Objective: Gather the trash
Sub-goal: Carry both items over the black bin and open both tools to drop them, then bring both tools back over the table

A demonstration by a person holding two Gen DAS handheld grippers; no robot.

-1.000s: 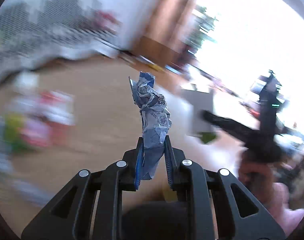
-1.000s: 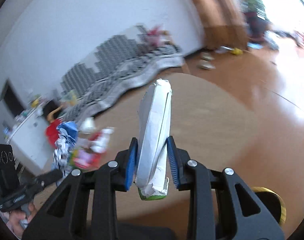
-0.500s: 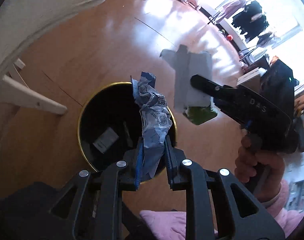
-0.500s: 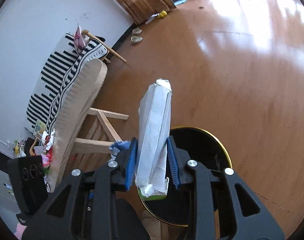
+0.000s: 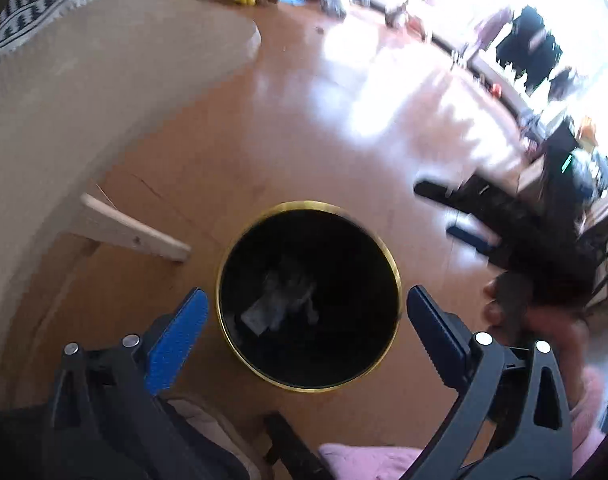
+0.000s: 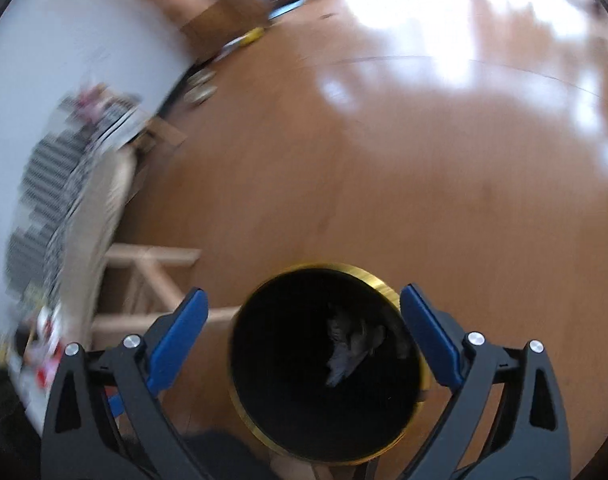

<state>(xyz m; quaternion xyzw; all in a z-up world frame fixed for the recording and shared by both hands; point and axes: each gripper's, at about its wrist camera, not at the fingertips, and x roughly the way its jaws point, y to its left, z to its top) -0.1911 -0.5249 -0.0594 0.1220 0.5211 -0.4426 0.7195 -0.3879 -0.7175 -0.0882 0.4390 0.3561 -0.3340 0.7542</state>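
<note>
1. Left gripper (image 5: 305, 314) over the black bin (image 5: 395, 280) on the floor, jaws wide, holding nothing.
2. Right gripper (image 6: 302, 322) same: jaws wide, bare.
3. Trash (image 5: 280, 300) lies inside the bin, crumpled pieces at the bottom.
4. Step looks like drop-off done; next, swing back to the surface (image 5: 84, 80) for more litter.

Glossy wooden floor (image 5: 208, 152), shiny gold metal rim on black bin (image 5: 387, 256), crumpled paper trash (image 5: 280, 300), matt pale wood table (image 5: 104, 80)
</note>
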